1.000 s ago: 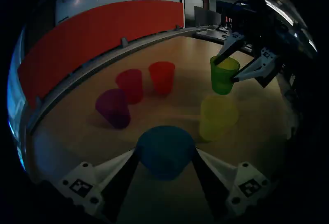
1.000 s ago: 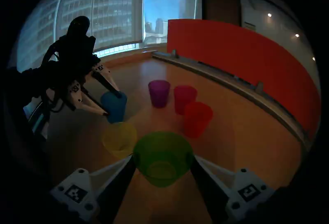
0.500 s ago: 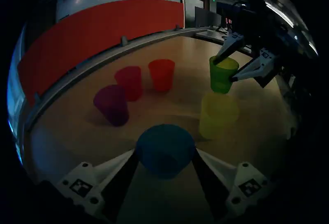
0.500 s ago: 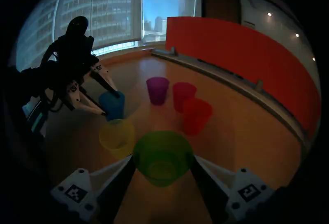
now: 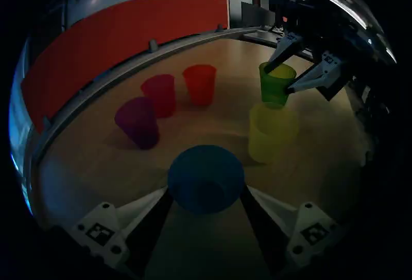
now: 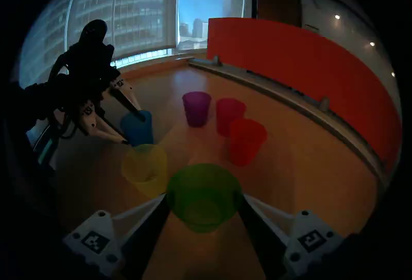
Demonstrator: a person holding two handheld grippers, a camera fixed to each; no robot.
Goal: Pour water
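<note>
In the left gripper view, the left gripper (image 5: 206,193) is about half closed, with both fingers pressed on the blue cup (image 5: 206,179) at 6 o'clock. Over the last second the cup's mouth has grown slightly wider in the picture and everything beyond it has slid upward. That suggests the hand has dipped a little rather than travelled.

In the right gripper view, the right gripper (image 6: 203,202) clamps the green cup (image 6: 203,195) the same way at 6 o'clock, and it has barely changed. A paler patch at the cup's bottom may be water, though the light is too dim to be sure.

Farther out in the left gripper view, the yellow cup (image 5: 270,132) stands on the wooden table (image 5: 221,120) at 3 o'clock, just in front of the green cup. Beyond that, the purple cup (image 5: 138,123), the pink cup (image 5: 159,93) and the red cup (image 5: 200,83) sit untouched from 9 round to 12 o'clock.

Both held cups are upright, and neither mouth is over another cup. I judge that the pour has not begun and the grippers are only lining up near the yellow cup.
</note>
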